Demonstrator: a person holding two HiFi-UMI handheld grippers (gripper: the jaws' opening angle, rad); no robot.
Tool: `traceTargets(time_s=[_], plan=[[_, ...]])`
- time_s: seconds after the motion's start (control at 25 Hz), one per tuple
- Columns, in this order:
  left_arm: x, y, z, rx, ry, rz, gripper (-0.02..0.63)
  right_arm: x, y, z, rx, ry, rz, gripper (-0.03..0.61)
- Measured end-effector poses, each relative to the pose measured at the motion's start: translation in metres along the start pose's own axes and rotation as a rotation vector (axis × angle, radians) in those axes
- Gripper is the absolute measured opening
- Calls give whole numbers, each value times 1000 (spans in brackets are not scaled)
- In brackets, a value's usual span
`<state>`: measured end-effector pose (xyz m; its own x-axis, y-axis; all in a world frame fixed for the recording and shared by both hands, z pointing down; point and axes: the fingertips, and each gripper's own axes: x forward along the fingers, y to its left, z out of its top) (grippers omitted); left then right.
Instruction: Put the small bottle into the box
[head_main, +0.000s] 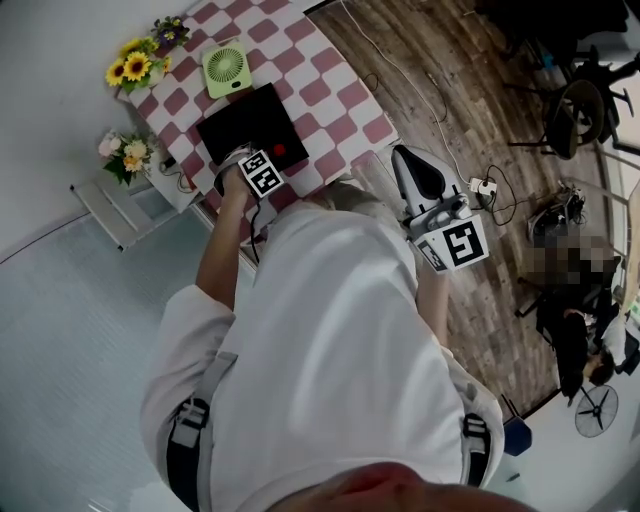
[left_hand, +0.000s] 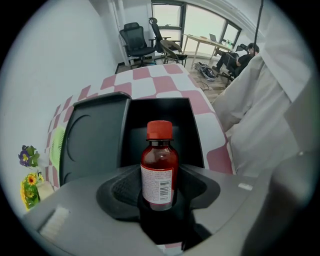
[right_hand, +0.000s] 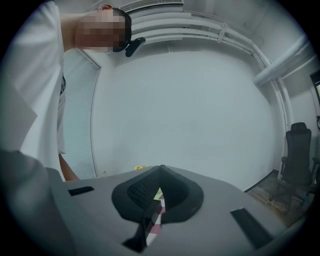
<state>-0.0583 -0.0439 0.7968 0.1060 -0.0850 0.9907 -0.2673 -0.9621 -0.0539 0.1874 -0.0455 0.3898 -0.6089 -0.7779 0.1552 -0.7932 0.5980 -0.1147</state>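
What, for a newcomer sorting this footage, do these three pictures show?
A person wears a head camera and holds a two-jaw gripper in each hand; each gripper carries a camera too. The head view looks down at a checkered table with a black box, a green fan and flowers. The left gripper view shows the left gripper shut on a small red-capped bottle over the open box. The right gripper view shows the right gripper shut, empty, facing a wall.
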Motion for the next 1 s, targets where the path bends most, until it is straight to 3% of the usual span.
traceTargets(time_s=[0.4,0.76,1.0], plan=[[23,-9,4,-36,48,-35,218,-2,-10,3,-5,6,26,2],[26,-6,1,-63,97,17,221,3,-10,5,-12,6,63,2],[7,-4,2,-68,46,24,241,13,-2,7,-20,3,103,2]])
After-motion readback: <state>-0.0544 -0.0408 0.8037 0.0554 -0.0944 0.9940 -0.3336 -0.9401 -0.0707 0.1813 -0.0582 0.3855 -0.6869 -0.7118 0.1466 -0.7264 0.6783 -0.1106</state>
